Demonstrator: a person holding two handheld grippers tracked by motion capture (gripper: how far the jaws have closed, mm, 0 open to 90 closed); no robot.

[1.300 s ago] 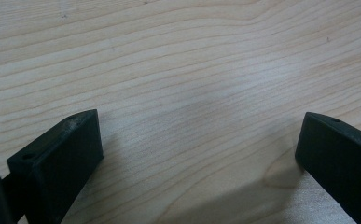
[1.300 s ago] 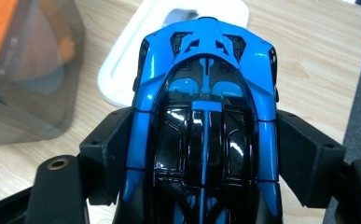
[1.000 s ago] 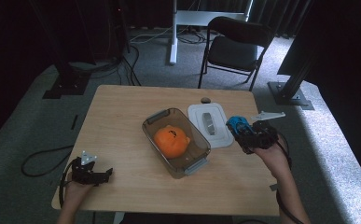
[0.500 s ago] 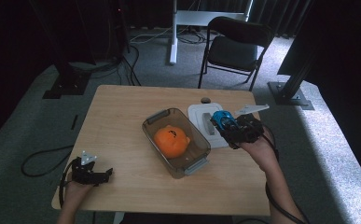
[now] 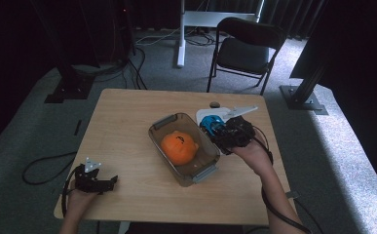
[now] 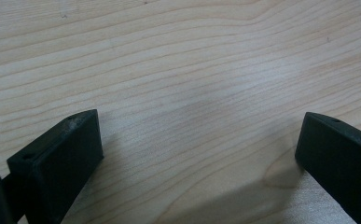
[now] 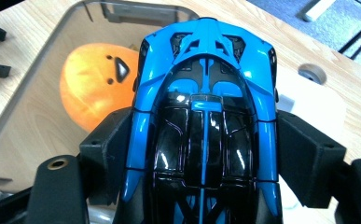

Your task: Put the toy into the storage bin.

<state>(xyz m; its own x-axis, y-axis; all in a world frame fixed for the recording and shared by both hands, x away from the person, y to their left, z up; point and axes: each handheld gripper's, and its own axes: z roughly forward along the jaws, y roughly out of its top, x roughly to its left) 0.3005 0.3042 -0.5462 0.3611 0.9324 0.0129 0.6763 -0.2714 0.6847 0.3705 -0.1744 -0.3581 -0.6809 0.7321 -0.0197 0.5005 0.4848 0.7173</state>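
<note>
Carrying the blue toy car (image 7: 205, 121) pinched in my right tongs (image 5: 218, 127), I have swung it leftward from over the white lid (image 5: 203, 115) to the box (image 5: 164, 123) rim, nearly over the orange toy (image 5: 179, 146), while my left tongs (image 5: 109, 182) rest spread on the tabletop (image 5: 127, 112).

A light wooden rectangular table (image 5: 127, 122) at frame centre carries 1 clear plastic container (image 5: 203, 170), 1 white lid (image 5: 204, 115) and, lower left, a black gripper (image 5: 109, 182).
</note>
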